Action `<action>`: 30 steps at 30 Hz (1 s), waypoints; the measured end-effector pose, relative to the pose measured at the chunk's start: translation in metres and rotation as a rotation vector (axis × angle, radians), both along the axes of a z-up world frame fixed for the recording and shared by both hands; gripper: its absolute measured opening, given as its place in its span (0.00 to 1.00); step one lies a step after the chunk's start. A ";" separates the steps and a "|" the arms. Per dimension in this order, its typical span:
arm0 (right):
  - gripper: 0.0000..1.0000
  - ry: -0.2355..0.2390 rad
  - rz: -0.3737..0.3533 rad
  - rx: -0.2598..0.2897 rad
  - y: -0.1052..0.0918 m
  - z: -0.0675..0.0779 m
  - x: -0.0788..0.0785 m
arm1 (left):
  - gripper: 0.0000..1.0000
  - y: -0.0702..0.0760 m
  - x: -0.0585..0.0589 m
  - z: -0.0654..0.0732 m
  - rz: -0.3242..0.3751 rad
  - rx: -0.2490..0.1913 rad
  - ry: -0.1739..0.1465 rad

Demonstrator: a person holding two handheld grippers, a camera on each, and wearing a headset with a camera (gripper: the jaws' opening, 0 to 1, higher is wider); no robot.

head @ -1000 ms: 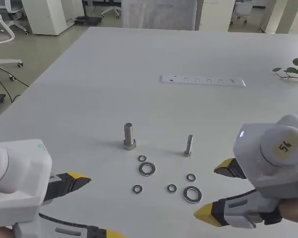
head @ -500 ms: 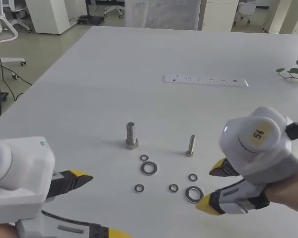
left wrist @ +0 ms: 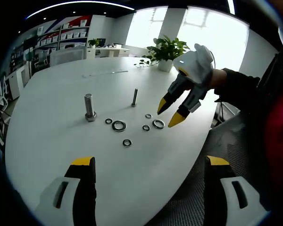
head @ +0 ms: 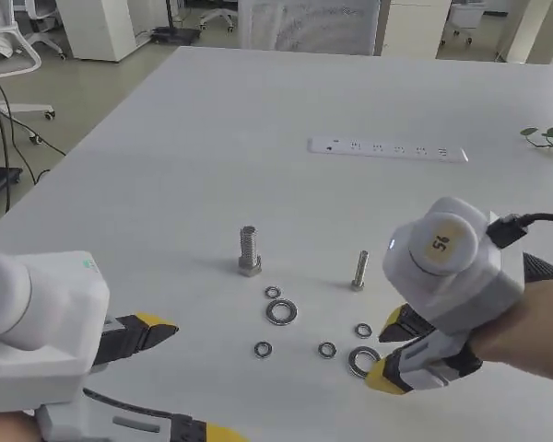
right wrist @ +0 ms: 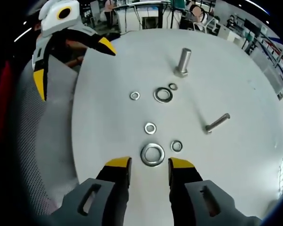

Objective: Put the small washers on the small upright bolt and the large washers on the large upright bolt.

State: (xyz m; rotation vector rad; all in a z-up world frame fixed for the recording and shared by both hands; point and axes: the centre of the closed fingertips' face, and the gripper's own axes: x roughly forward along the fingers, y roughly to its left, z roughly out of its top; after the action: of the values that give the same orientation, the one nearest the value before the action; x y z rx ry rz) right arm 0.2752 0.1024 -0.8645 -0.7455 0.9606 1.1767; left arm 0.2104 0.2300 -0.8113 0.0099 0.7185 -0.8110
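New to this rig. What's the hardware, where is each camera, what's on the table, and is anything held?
There is no robot arm. A person holds a two-jaw gripper in each hand and wears a headset camera. The head view looks down from that headset. Each round fisheye picture comes from a camera riding on one gripper, looking along its yellow-tipped jaws.

On the white table a large bolt and a small bolt stand upright. In front of them lie two large washers and four small washers. A power strip lies farther back.

The left gripper hovers wide open at the table's near edge, holding nothing. The right gripper is open too, with its jaws just short of the nearer large washer and not gripping it.
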 end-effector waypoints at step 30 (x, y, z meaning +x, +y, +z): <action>0.28 0.006 0.079 -0.092 0.003 -0.015 0.006 | 0.94 0.000 0.002 0.000 -0.001 -0.006 0.001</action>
State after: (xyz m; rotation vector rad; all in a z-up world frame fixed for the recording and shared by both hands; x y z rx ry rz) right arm 0.2809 0.1058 -0.8793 -0.8604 1.0028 1.2098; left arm 0.2128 0.2297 -0.8111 0.0043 0.7167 -0.8141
